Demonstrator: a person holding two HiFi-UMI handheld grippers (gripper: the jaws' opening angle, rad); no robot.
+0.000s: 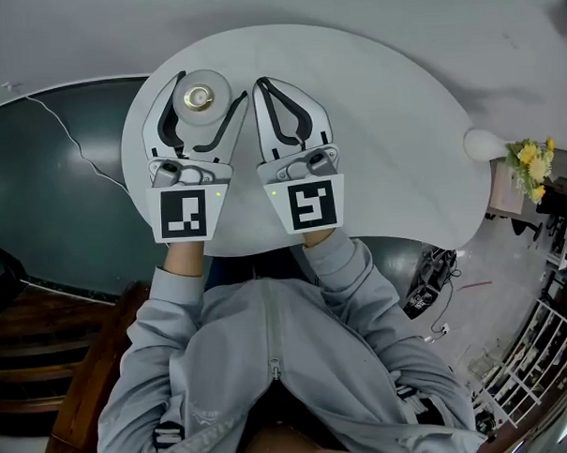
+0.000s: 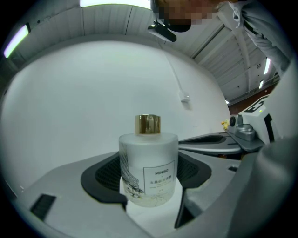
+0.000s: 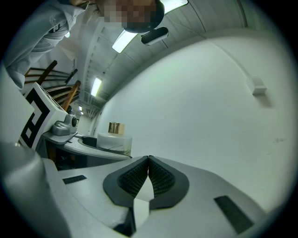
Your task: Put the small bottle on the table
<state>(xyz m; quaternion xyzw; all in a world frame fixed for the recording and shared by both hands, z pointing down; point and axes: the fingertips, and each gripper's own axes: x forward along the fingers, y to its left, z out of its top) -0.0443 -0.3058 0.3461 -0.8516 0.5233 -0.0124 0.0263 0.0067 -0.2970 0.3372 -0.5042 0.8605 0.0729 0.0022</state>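
**Frosted bottle clamped in left gripper over white table**

The left gripper (image 1: 211, 87) has its jaws spread wide around the small frosted-glass bottle with a gold cap (image 2: 149, 167), dark pads pressing on both sides. The bottle stands upright, upper centre-left in the head view, over the rounded white table (image 1: 392, 122). Just to its right, the right gripper (image 1: 262, 83) is empty, jaws closed together.

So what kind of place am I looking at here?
Probably an indoor workspace or studio, though I can't be sure: a white rounded table, what look like wooden stairs beside it, flowers off to one side, and strip lights on the ceiling.
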